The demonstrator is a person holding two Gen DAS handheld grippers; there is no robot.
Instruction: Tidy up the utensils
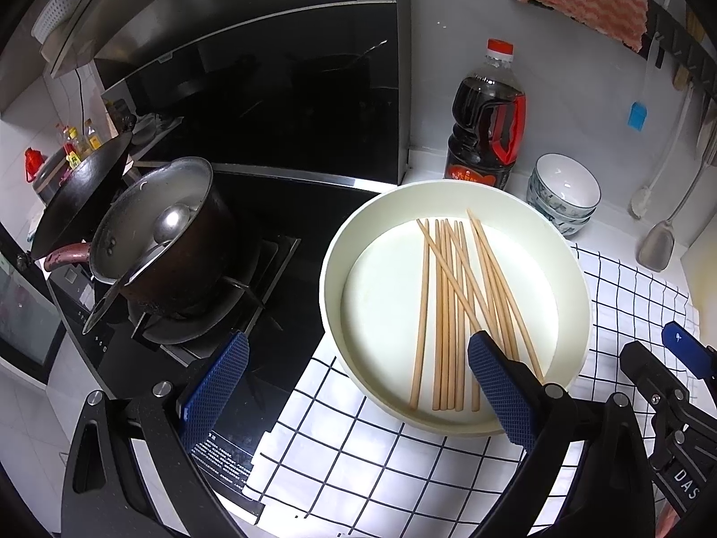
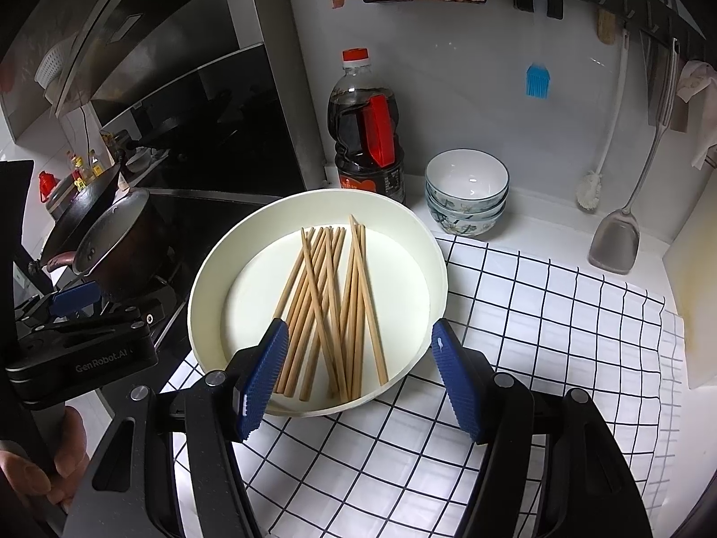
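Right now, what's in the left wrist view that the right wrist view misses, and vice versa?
Left wrist only: the ladle lying in the saucepan.
Right wrist only: a hand gripping the left hand-held gripper, and the white dish brush.
Both: chopsticks in the white round tray, soy sauce bottle, stacked bowls, checked cloth.

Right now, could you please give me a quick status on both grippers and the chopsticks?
Left gripper open, empty. Right gripper open, empty. Chopsticks loose in white basin, untouched. Nothing in the way.
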